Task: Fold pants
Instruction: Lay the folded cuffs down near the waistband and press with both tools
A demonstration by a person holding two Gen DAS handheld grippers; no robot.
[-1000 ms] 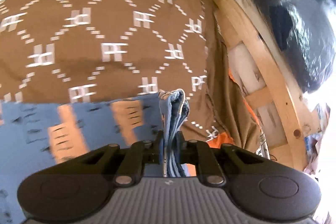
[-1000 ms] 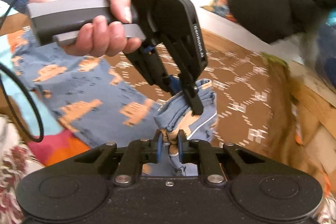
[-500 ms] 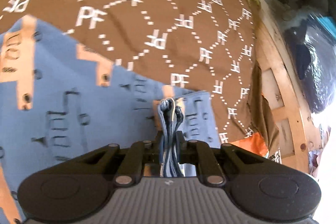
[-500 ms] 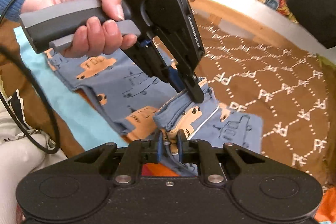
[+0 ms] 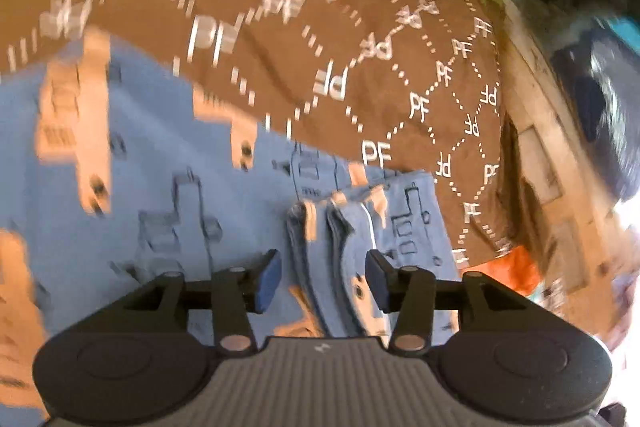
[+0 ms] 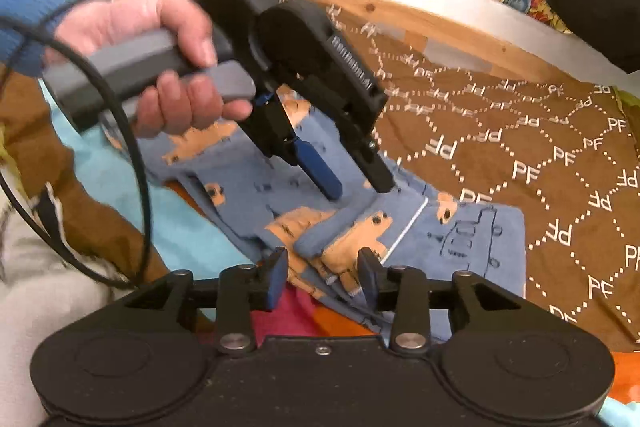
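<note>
The blue pants [image 5: 152,211] with orange car prints lie folded over on the brown patterned bedspread [image 5: 360,39]. They also show in the right wrist view [image 6: 460,239]. My left gripper [image 5: 322,277] is open, its jaws apart on either side of the bunched layered hem [image 5: 336,227]. It shows from outside in the right wrist view [image 6: 356,183], held in a hand just above the cloth. My right gripper [image 6: 324,277] is open, with the folded edge [image 6: 340,239] lying between its jaws.
A wooden bed frame [image 5: 536,131] runs along the bedspread's right edge, with dark bags [image 5: 600,99] beyond it. A light blue sheet [image 6: 180,223] and orange cloth [image 6: 332,315] lie under the pants. A black cable [image 6: 132,155] hangs from the left gripper.
Both grippers were shut on the pants' bunched edge and carried it over onto the lower part. Both have now opened and let it go, and the cloth rests on the bed.
</note>
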